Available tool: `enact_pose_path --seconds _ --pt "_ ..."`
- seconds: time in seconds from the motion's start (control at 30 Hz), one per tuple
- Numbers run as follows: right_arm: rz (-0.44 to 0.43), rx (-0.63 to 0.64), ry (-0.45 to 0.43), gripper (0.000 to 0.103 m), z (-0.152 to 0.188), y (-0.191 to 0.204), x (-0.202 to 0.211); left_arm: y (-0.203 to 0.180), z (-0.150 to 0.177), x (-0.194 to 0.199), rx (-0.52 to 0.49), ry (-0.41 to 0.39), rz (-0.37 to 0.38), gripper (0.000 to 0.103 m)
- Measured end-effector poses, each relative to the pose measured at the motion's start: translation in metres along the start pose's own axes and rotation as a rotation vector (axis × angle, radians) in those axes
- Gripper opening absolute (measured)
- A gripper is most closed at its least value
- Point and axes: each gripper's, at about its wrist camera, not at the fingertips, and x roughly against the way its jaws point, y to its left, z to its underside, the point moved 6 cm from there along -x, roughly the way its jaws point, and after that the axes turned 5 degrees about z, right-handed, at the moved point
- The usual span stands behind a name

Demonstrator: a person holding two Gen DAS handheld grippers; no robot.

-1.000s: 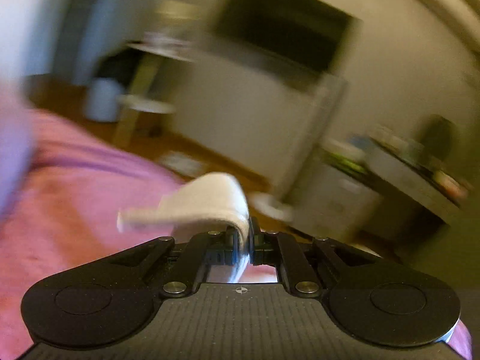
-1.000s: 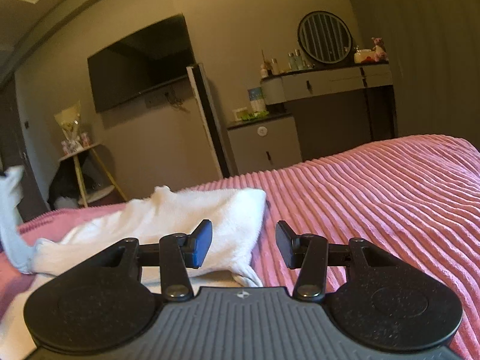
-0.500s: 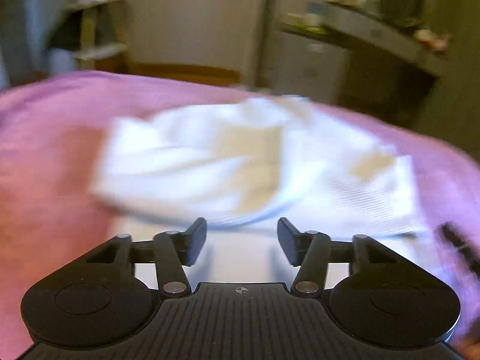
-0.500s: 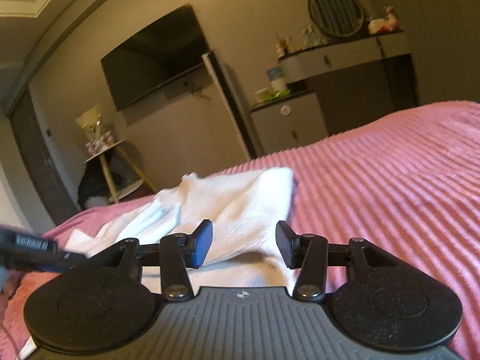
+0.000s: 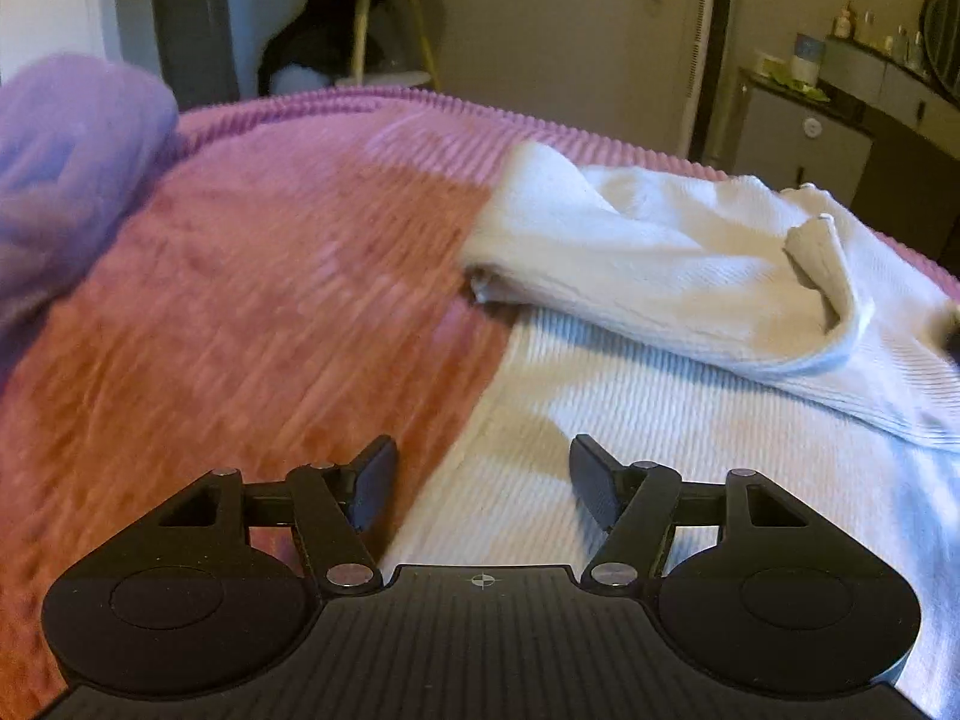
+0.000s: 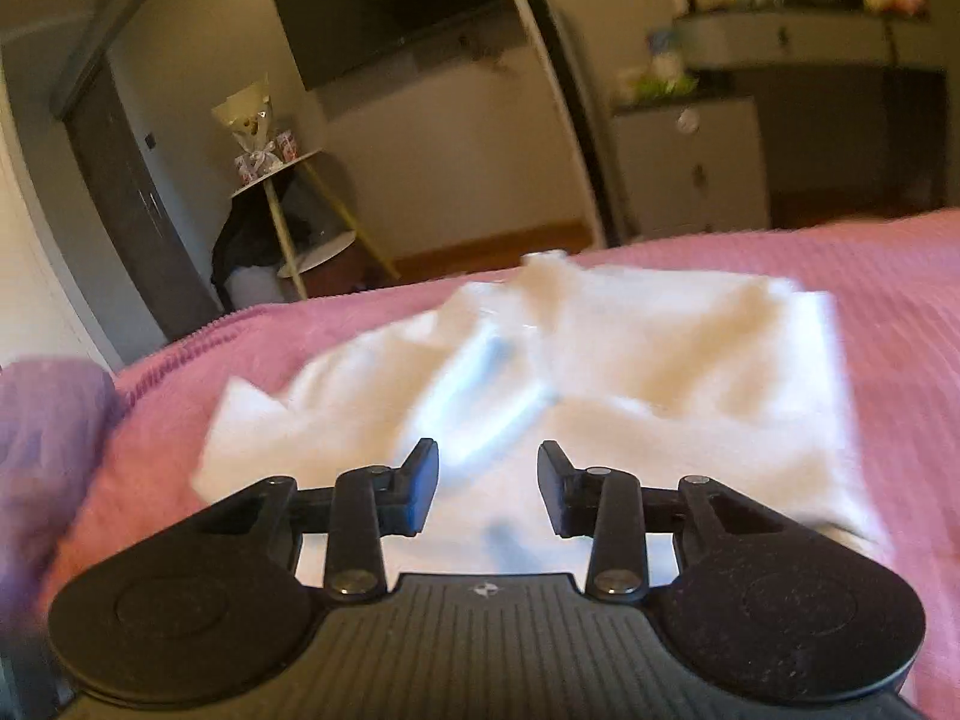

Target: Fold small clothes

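A white knit garment lies on the pink ribbed bedspread, with one part folded over its far half. My left gripper hovers low over the garment's near left edge; its jaws are opening and nothing is between them. In the right wrist view the same white garment is blurred and lies ahead. My right gripper is above its near edge; its jaws are closing with a gap left and no cloth pinched between them.
A purple cloth bundle sits at the bed's left side. Beyond the bed's far edge stand a small round side table, a wall television, a white cabinet and a dresser.
The left gripper let go of the white cloth it pinched and came down over the garment, jaws now wide. The right gripper swung leftward toward the garment's middle and its jaws narrowed.
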Motion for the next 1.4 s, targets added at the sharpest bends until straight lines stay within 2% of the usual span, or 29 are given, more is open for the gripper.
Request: enact_pose_path --seconds 0.13,0.27,0.3,0.33,0.37,0.43,0.57,0.6,0.7,0.73,0.8,0.83,0.9,0.97,1.07,1.13,1.23,1.4 --pt "0.061 -0.045 0.113 0.037 -0.025 0.019 -0.059 0.007 0.005 0.009 0.059 0.013 0.052 0.071" --pt "0.154 -0.023 0.16 0.037 -0.033 0.024 -0.094 0.006 0.007 0.005 0.045 0.01 0.071 0.072" --pt "0.178 -0.001 0.181 0.031 -0.032 0.025 -0.1 0.005 0.008 0.004 0.033 0.007 0.07 0.072" --pt "0.194 0.017 0.192 0.013 -0.033 0.025 -0.104 0.004 0.008 0.003 0.024 0.004 0.069 0.072" --pt "0.208 0.039 0.202 0.006 -0.034 0.027 -0.106 0.004 0.008 0.002 0.021 -0.001 0.07 0.072" --pt "0.203 0.051 0.175 0.006 -0.04 0.03 -0.095 0.004 0.008 0.003 0.026 -0.006 0.078 0.072" --pt "0.144 -0.014 -0.026 0.006 -0.064 0.025 -0.031 0.008 0.005 0.004 0.062 -0.012 0.093 0.072" --pt "0.131 -0.038 -0.065 0.006 -0.065 0.019 -0.015 0.009 0.005 0.005 0.071 -0.014 0.097 0.072" --pt "0.173 -0.06 -0.139 0.006 -0.049 -0.003 0.02 0.007 0.007 0.005 0.079 -0.017 0.096 0.072" --pt "0.192 -0.073 -0.131 0.007 -0.038 -0.013 0.023 0.006 0.008 0.005 0.076 -0.019 0.093 0.073" --pt "0.225 -0.109 -0.052 0.008 -0.013 -0.037 0.019 0.003 0.01 0.006 0.067 -0.023 0.09 0.073" --pt "0.256 -0.134 0.0 0.012 0.0 -0.051 0.014 0.001 0.012 0.007 0.06 -0.025 0.09 0.073" --pt "0.267 -0.22 0.055 0.016 0.017 -0.074 0.01 -0.003 0.014 0.008 0.047 -0.028 0.082 0.074" --pt "0.226 -0.333 0.048 0.016 0.023 -0.091 0.015 -0.005 0.015 0.008 0.041 -0.034 0.082 0.074" --pt "0.196 -0.408 0.034 0.016 0.018 -0.099 0.017 -0.006 0.016 0.008 0.04 -0.04 0.076 0.076" --pt "0.18 -0.41 0.054 0.015 0.013 -0.096 0.009 -0.008 0.017 0.007 0.028 -0.041 0.069 0.076" --pt "0.15 -0.39 0.066 0.009 0.008 -0.091 0.008 -0.008 0.016 0.006 0.013 -0.042 0.071 0.077" --pt "0.26 -0.194 -0.083 0.008 -0.019 -0.083 0.034 -0.004 0.015 0.007 0.042 -0.045 0.082 0.077"
